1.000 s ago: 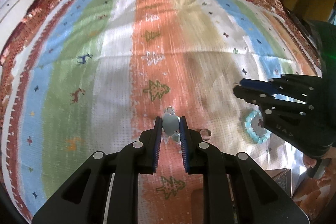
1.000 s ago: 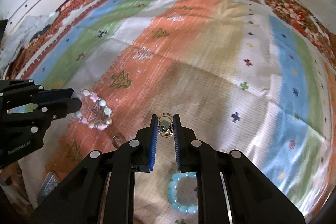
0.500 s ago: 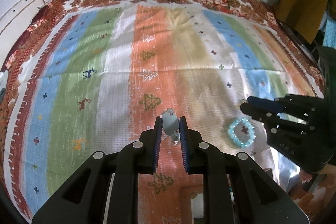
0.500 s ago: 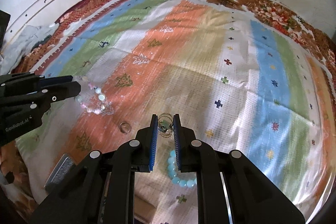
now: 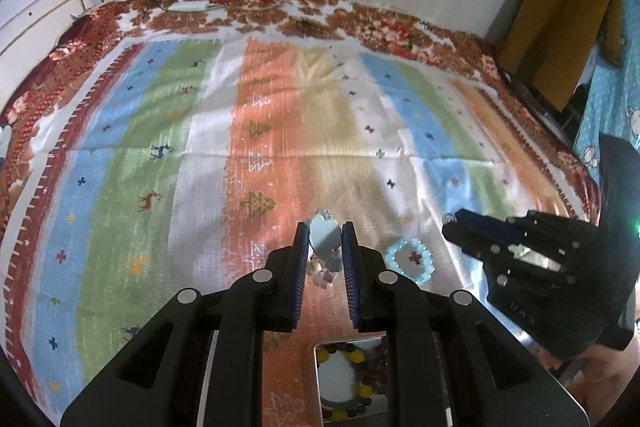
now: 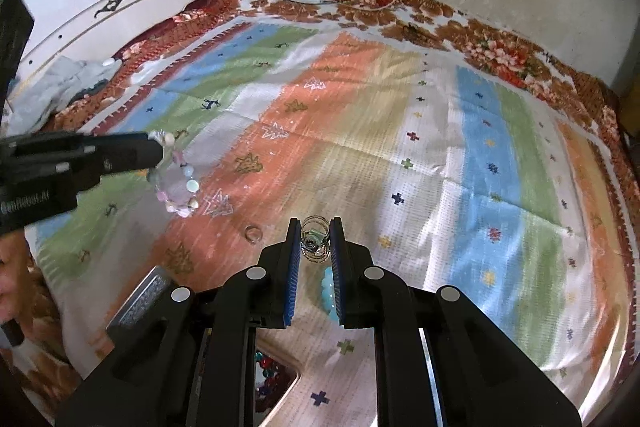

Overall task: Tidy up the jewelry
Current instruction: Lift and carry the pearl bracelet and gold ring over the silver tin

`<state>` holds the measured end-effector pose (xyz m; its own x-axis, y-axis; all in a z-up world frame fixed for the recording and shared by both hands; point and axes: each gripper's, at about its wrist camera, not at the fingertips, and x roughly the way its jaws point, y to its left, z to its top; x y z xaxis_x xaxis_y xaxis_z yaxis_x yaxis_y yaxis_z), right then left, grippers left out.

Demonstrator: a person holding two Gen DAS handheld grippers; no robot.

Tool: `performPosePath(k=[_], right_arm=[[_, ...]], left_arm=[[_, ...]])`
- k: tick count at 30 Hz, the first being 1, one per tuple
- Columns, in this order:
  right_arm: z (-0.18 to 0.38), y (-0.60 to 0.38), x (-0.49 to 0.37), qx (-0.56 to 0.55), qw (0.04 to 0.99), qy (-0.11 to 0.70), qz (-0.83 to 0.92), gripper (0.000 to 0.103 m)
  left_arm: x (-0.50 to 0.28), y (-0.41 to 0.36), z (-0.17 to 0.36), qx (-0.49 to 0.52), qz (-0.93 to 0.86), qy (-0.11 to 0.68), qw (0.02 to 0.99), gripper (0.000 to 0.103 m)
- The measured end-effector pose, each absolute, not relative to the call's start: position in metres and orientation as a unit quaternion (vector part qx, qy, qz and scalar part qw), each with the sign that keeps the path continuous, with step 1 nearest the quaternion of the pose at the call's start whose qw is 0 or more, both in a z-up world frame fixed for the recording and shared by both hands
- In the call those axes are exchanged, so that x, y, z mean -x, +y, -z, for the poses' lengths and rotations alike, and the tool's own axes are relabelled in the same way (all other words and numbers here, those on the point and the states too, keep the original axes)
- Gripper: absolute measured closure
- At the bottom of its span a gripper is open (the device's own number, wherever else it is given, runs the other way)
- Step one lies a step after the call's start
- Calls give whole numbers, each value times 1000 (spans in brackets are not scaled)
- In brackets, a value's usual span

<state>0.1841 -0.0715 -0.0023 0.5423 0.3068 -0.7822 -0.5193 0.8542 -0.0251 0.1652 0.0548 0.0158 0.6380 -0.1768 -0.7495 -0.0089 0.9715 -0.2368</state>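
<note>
Lying loose nearby: turquoise bracelet [image 5: 410,261], ring [image 6: 253,233].

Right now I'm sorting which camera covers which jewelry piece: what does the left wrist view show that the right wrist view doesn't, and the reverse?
Only the left wrist view shows the yellow cloth hanging at the far right and the whole turquoise bead bracelet as a full ring.

Only the right wrist view shows the small ring lying on the blanket and the grey cloth at the bed's far left.

Both show the striped blanket, the left gripper shut on the pastel bead bracelet, the right gripper shut on a wire earring, and the jewelry box.
</note>
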Motion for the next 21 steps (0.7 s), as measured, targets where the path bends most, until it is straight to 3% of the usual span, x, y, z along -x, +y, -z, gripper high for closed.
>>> performPosePath(k=[21], right_arm=[[-4,-89,-128,100,864,416,-266,88]], left_arm=[[-111,31,-30,70,69,389,916,87]])
